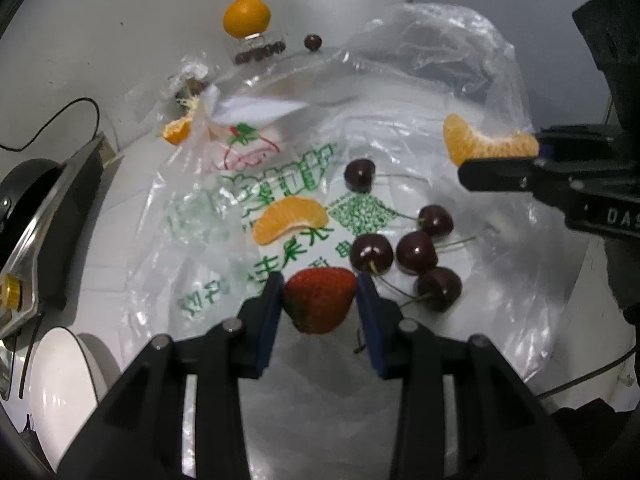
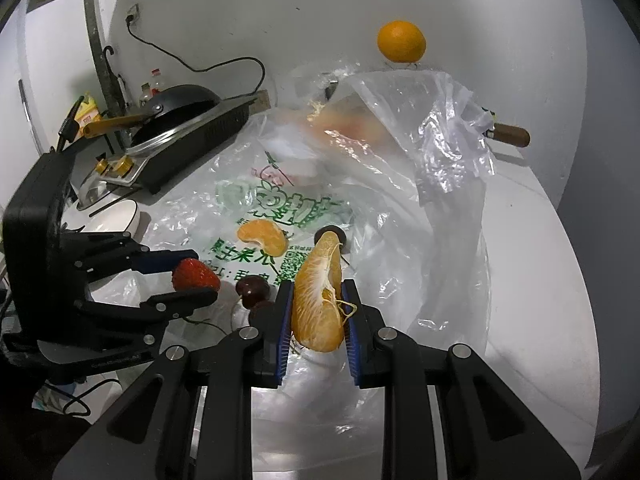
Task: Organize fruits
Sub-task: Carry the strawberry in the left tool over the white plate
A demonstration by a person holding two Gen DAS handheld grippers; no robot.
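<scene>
My left gripper [image 1: 320, 300] is shut on a red strawberry [image 1: 320, 298], held just above a clear printed plastic bag [image 1: 256, 184]. It also shows in the right wrist view [image 2: 196, 276]. My right gripper [image 2: 318, 312] is shut on a peeled orange segment cluster [image 2: 320, 300], seen from the left wrist view at the right [image 1: 488, 146]. A loose orange segment [image 1: 290, 220] and several dark cherries [image 1: 412, 252] lie on the bag. A whole orange [image 1: 246, 16] sits at the back.
A white bowl [image 1: 60, 376] stands at the front left beside a black stove with a pan [image 2: 180, 108]. A second crumpled clear bag [image 2: 420, 152] rises at the back right. A wooden-handled tool [image 2: 512, 136] lies behind it. A lone cherry [image 1: 313, 42] sits by the wall.
</scene>
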